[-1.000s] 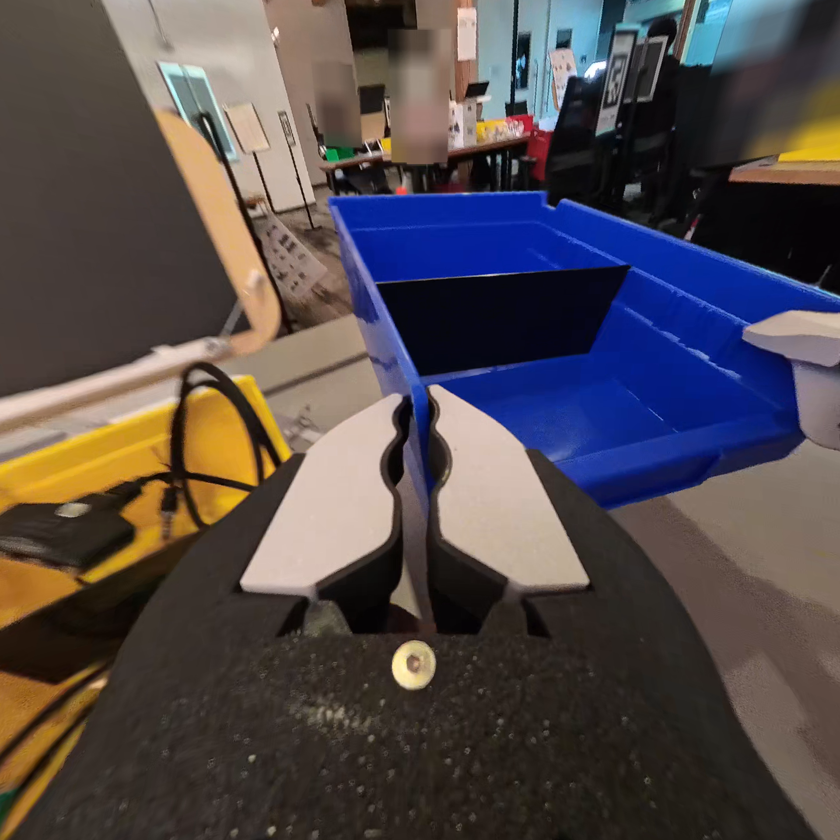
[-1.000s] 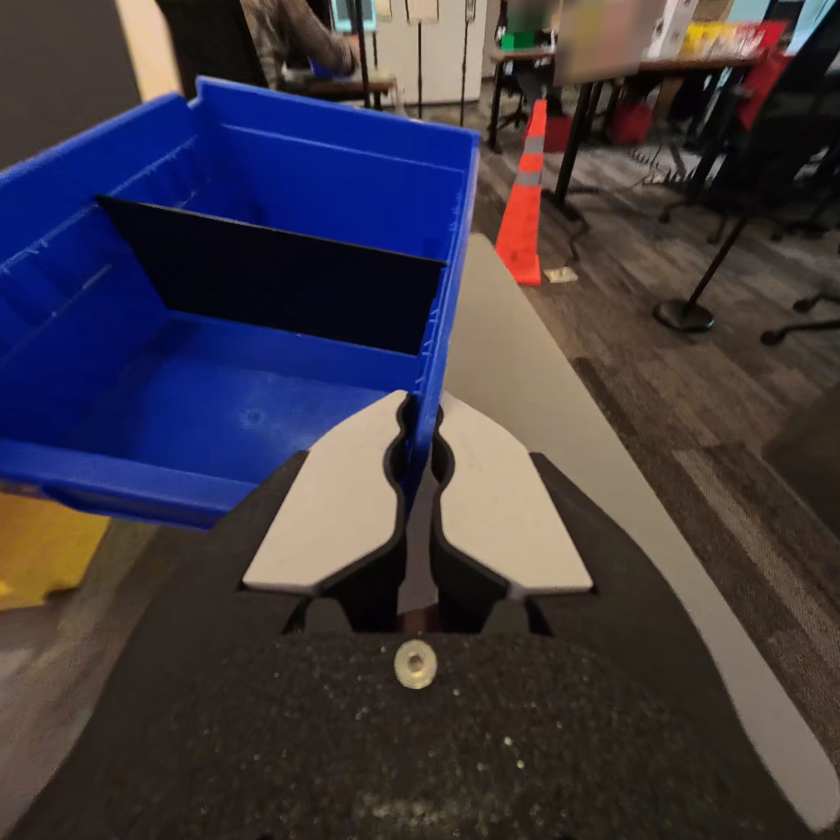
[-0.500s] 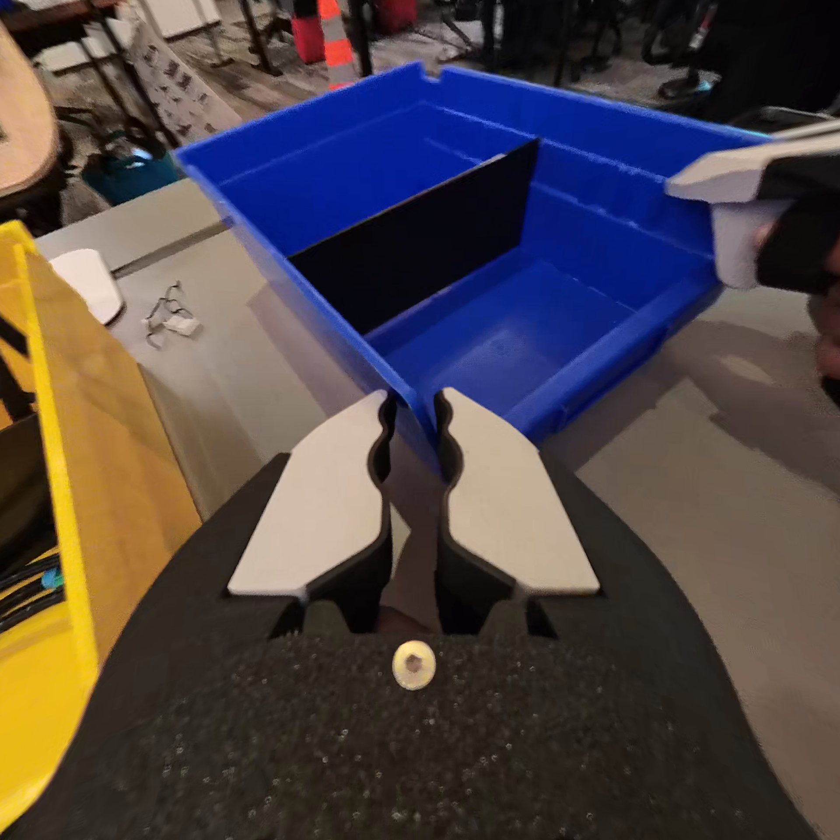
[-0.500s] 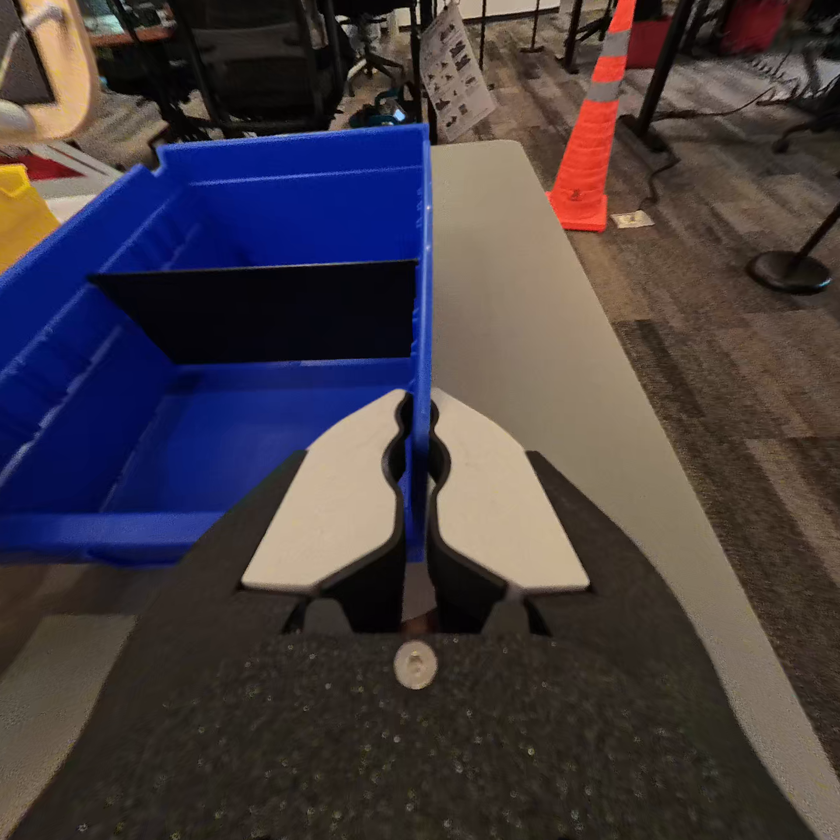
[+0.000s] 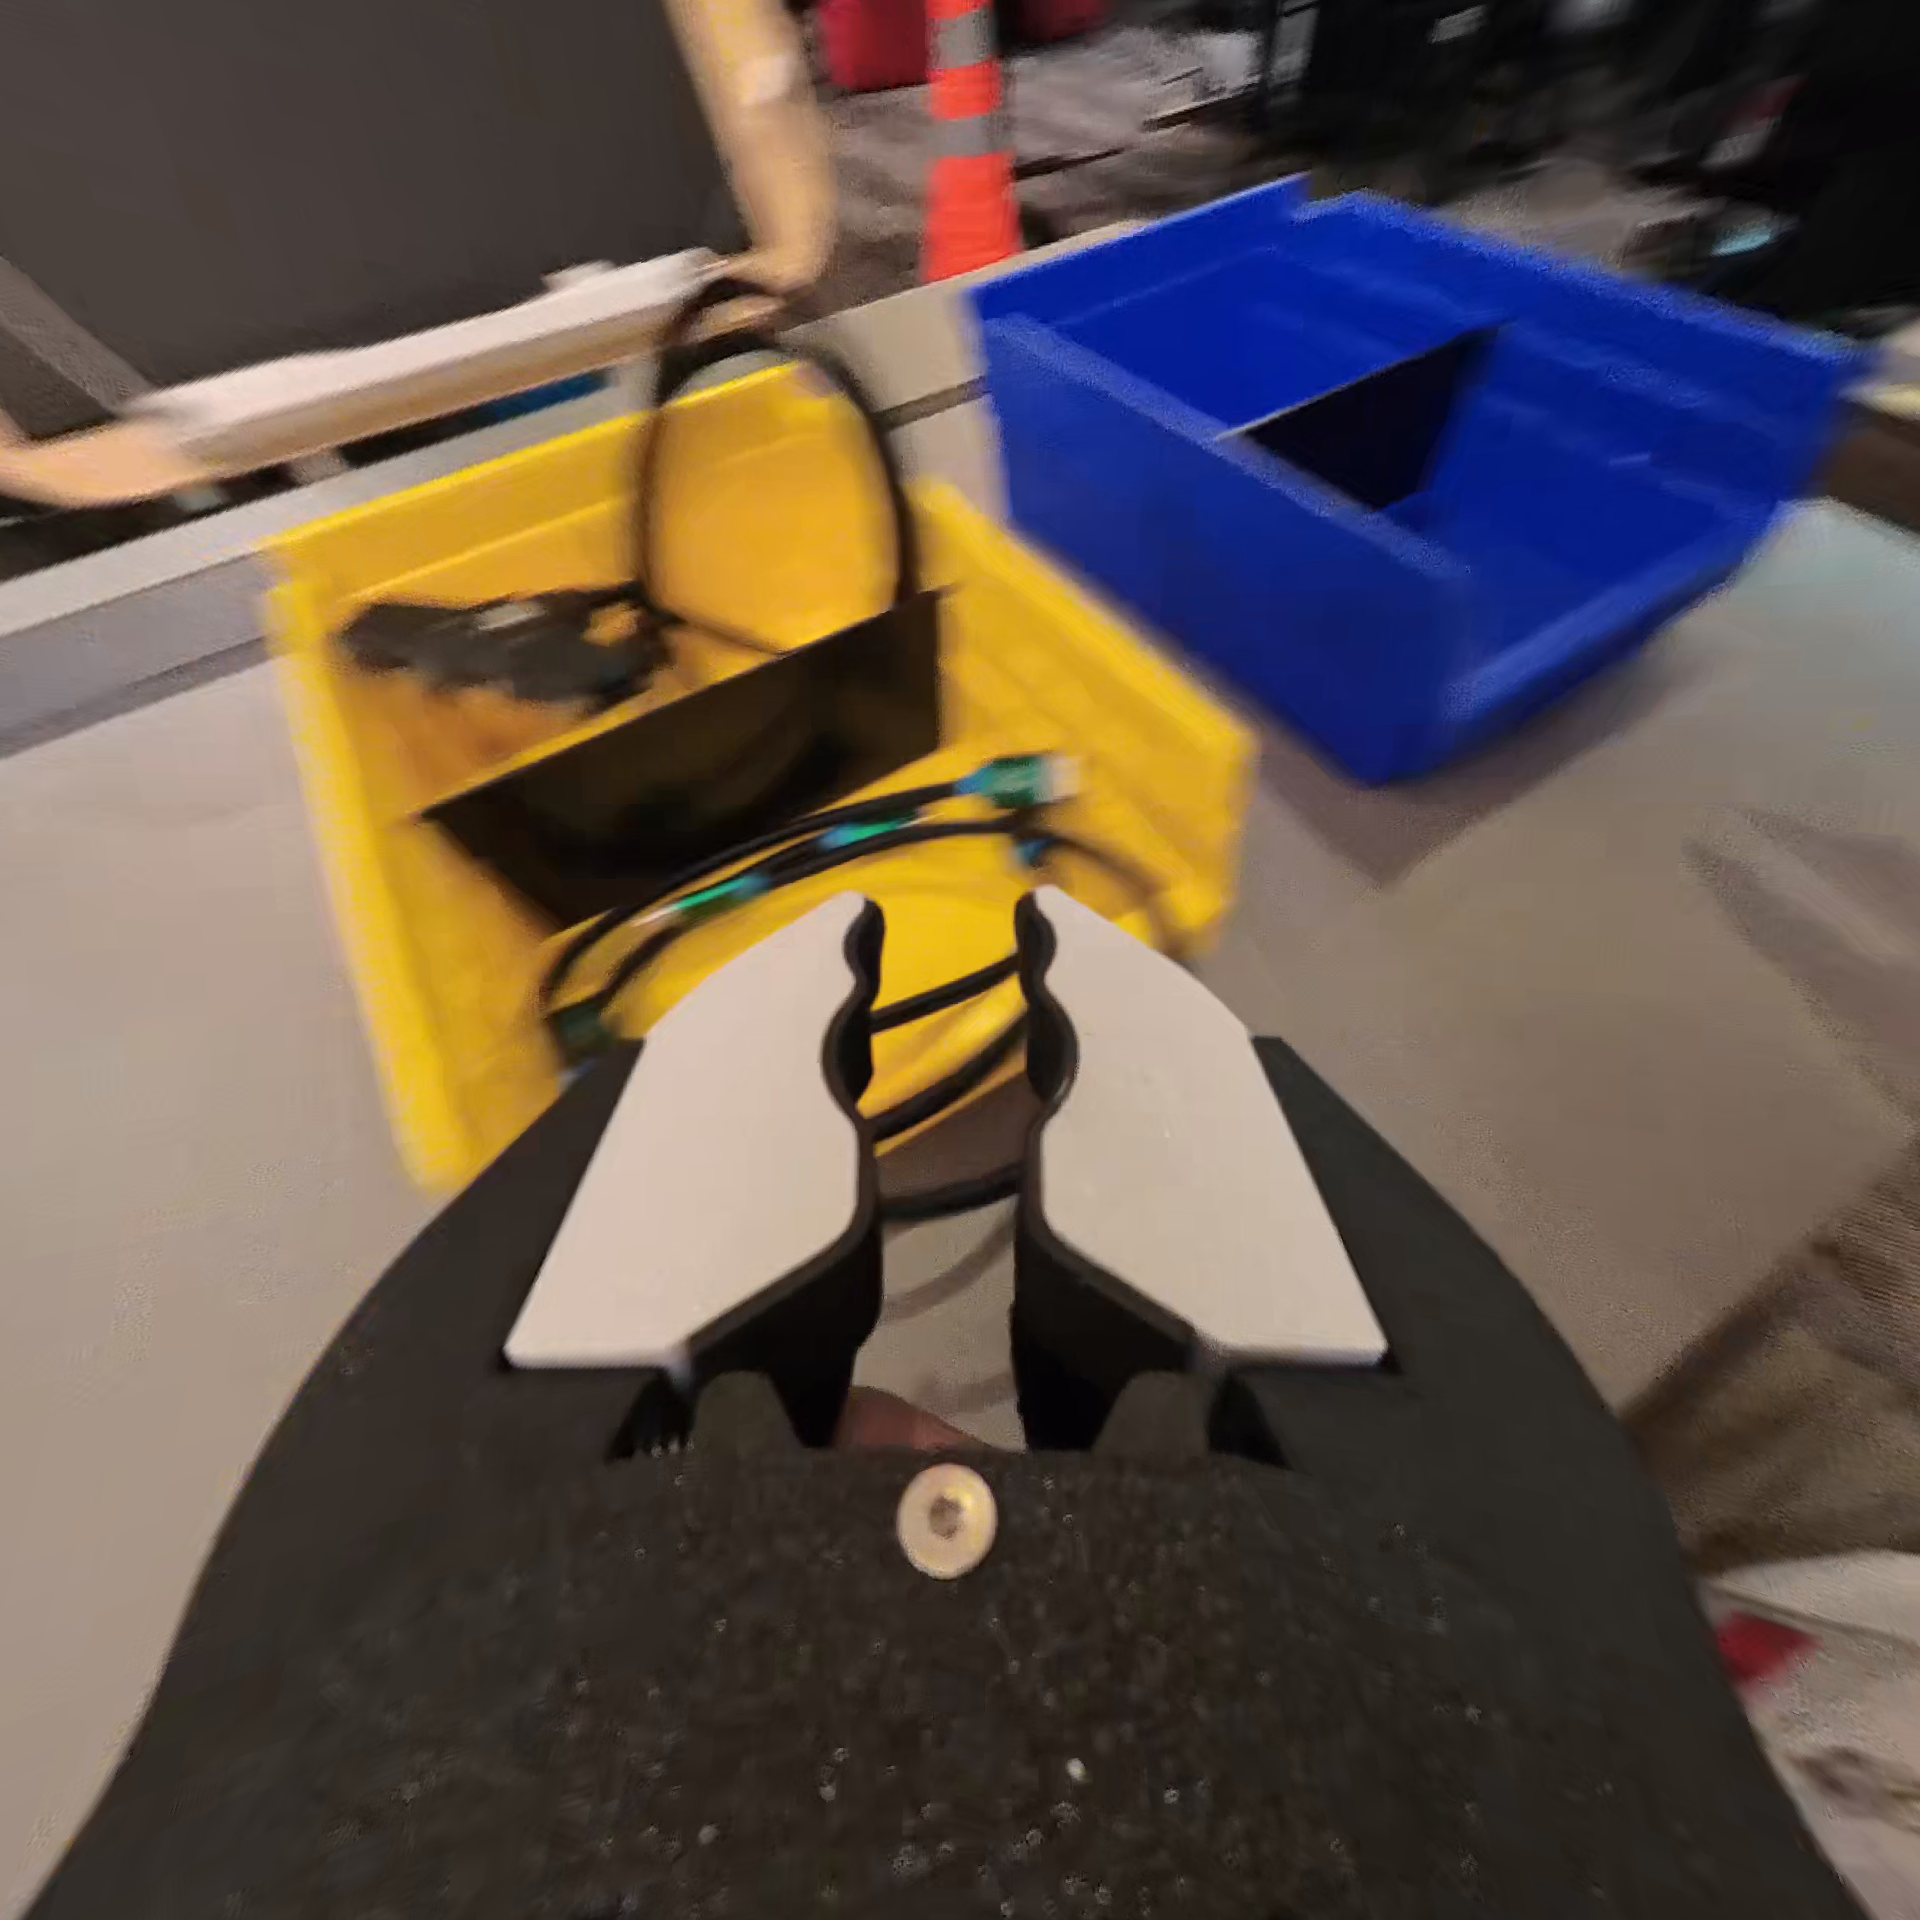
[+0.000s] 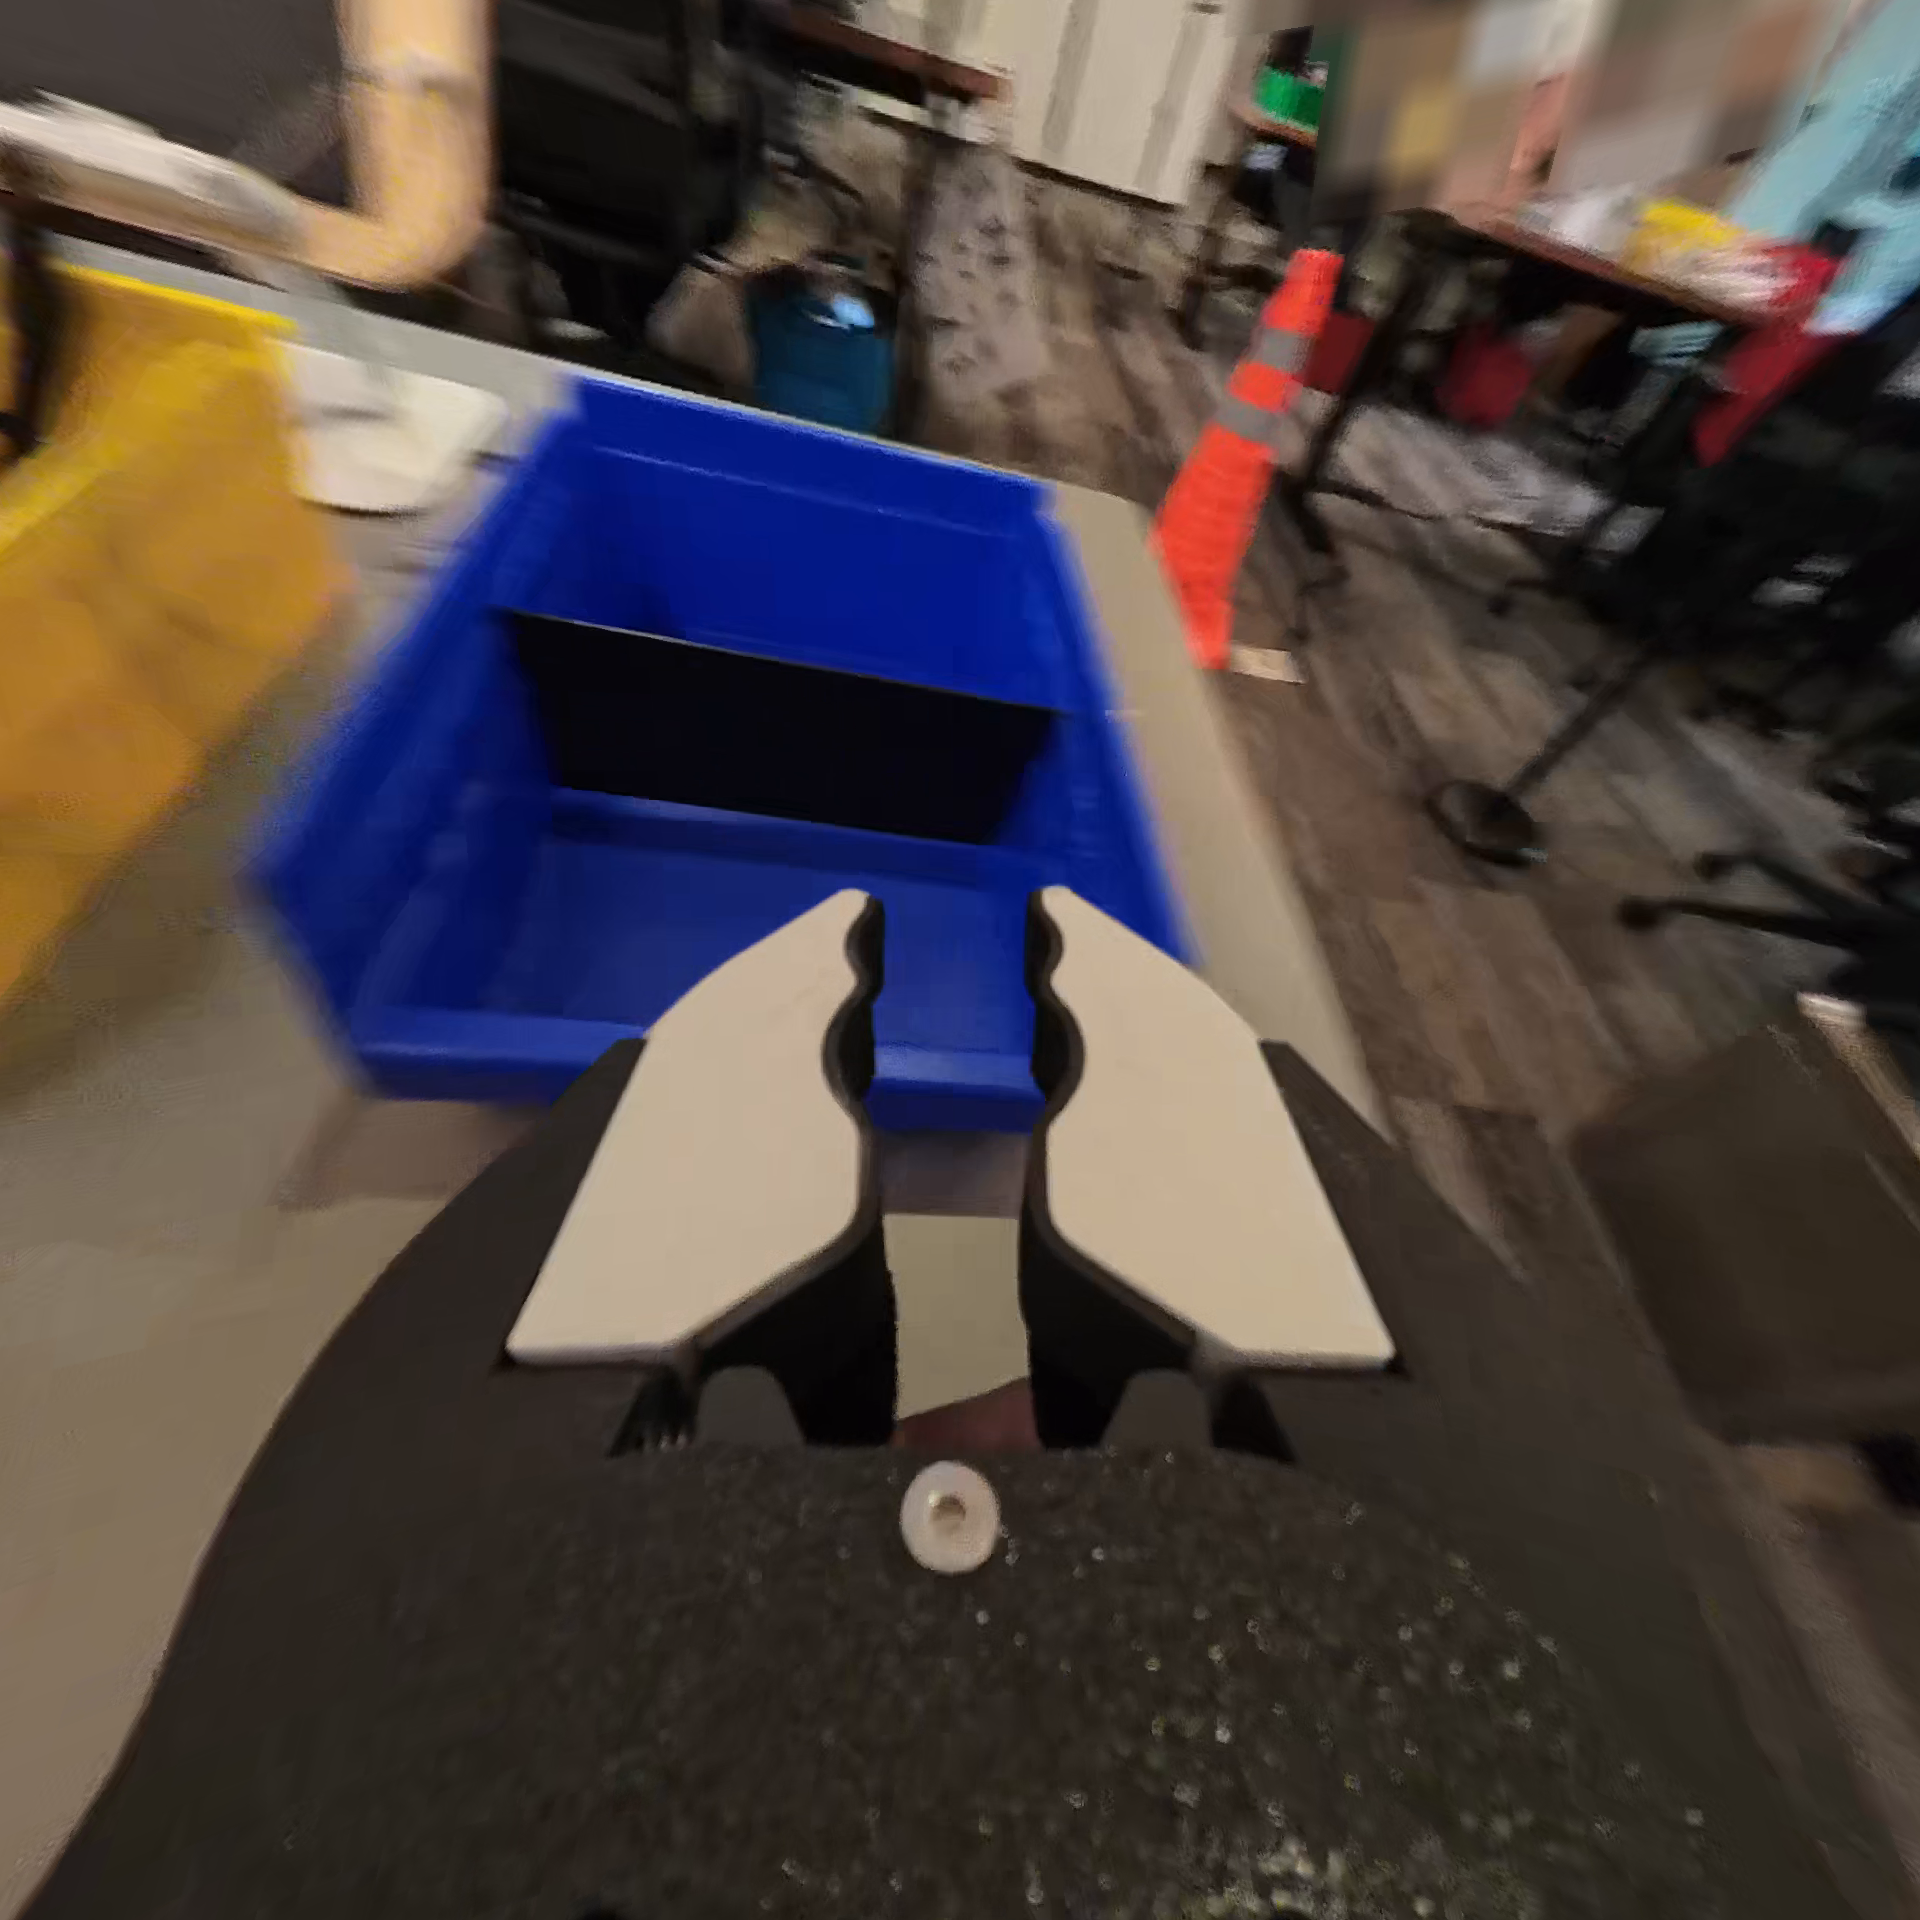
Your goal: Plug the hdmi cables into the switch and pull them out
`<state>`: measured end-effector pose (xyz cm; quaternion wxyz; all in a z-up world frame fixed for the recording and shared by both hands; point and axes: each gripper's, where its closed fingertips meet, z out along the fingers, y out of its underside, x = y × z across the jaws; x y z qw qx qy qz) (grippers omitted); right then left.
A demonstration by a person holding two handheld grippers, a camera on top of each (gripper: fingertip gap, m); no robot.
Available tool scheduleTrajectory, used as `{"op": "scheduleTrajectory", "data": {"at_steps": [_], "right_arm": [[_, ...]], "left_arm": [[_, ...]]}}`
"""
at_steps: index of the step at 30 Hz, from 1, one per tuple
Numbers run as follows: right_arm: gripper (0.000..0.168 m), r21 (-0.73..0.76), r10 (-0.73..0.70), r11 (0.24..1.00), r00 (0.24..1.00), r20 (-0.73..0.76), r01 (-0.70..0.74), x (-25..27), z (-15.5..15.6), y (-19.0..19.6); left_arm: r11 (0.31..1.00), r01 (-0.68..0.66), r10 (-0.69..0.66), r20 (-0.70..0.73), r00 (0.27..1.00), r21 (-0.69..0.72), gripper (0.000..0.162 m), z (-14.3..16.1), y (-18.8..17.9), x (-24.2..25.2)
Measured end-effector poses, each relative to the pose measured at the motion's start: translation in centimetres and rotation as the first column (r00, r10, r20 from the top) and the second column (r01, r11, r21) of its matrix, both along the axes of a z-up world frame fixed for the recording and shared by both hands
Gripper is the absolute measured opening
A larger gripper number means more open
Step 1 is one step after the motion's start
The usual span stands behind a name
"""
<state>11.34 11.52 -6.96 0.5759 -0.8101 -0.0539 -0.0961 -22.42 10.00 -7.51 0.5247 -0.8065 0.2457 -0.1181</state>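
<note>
A yellow bin (image 5: pixel 343 810) stands on the grey table. Black cables (image 5: pixel 790 847) with green connector ends lie in its near compartment, and a black box-shaped device (image 5: pixel 488 639) with a looped cable lies in its far compartment behind a black divider. My left gripper (image 5: pixel 948 914) is open and empty, just above the bin's near end. My right gripper (image 6: pixel 954 909) is open and empty, just before the near wall of an empty blue bin (image 6: pixel 644 1049), which also shows in the left wrist view (image 5: pixel 1247 582). Both views are motion-blurred.
The grey table (image 5: pixel 1507 987) holds both bins side by side; its right edge drops to a carpeted floor (image 6: pixel 1507 935). An orange cone (image 6: pixel 1236 509) stands on the floor beyond. A curved wooden frame (image 5: pixel 769 135) rises behind the yellow bin. A white object (image 6: pixel 384 436) lies behind the blue bin. The tips of one gripper are about 35 cm away from the tips of the other.
Both grippers have let go of the blue bin's walls and opened. The blue bin now rests on the table. The left gripper has swung over to the yellow bin; the right has backed off.
</note>
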Motion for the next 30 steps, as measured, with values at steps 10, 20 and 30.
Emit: {"op": "scheduleTrajectory", "data": {"at_steps": [10,20,30], "right_arm": [[0.041,-0.054,0.279,0.935,0.822,-0.496,-0.35,-23.7,-6.2,2.7],[0.005,-0.041,0.183,0.98,0.968,-0.174,-0.192,-25.3,-5.9,4.2],[0.004,0.013,0.336,0.938,0.893,-0.299,-0.348,-40.4,-3.6,4.6]], "left_arm": [[0.973,-0.202,0.202,-0.005,0.979,-0.108,0.034,-5.8,3.3,-11.6],[0.967,-0.253,0.253,0.001,0.967,0.012,0.005,-5.5,6.0,-10.9],[0.885,-0.458,0.459,0.008,0.888,0.079,0.004,-4.3,3.6,-26.4]]}}
